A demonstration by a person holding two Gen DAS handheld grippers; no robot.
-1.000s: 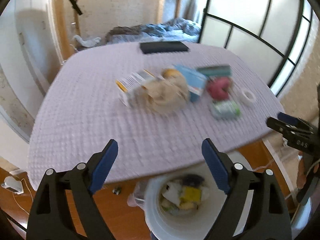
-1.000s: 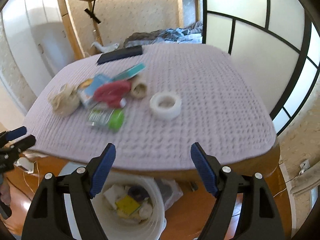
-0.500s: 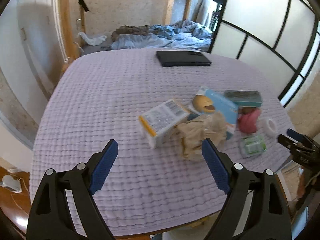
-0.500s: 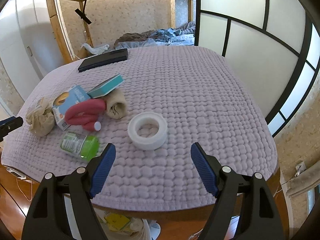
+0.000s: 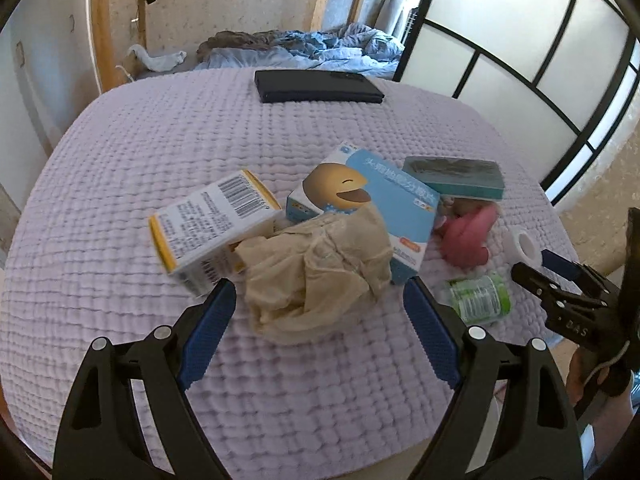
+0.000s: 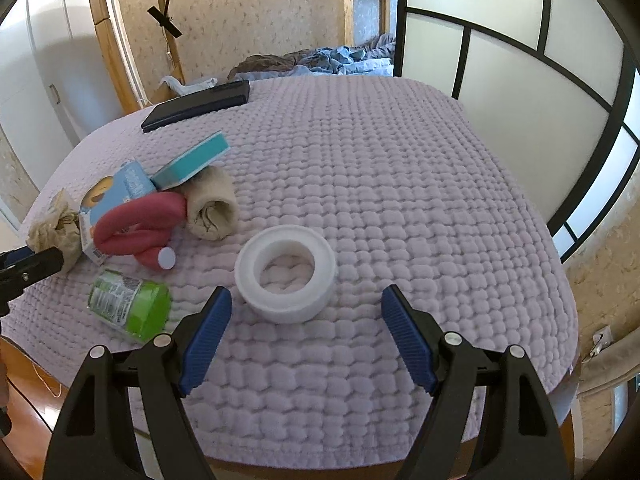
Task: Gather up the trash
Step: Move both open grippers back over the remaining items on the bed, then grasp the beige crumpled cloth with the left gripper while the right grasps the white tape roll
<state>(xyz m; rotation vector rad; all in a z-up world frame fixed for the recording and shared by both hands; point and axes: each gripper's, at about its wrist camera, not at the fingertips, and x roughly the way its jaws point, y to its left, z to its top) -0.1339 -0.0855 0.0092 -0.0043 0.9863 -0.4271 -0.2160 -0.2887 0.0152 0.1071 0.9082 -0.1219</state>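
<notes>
Trash lies heaped on the quilted table (image 5: 120, 152): a crumpled paper wad (image 5: 316, 272) leans against a barcoded box (image 5: 212, 224) and a blue box (image 5: 384, 204), so my left gripper (image 5: 318, 304) hangs just short of the wad with its jaws spread and empty, wide enough to straddle it. My right gripper (image 6: 306, 312), likewise spread and holding nothing, faces the white tape roll (image 6: 286, 272), which sits apart from the pile and looks easiest to take alone. A green bottle (image 6: 128, 306) lies beside it.
</notes>
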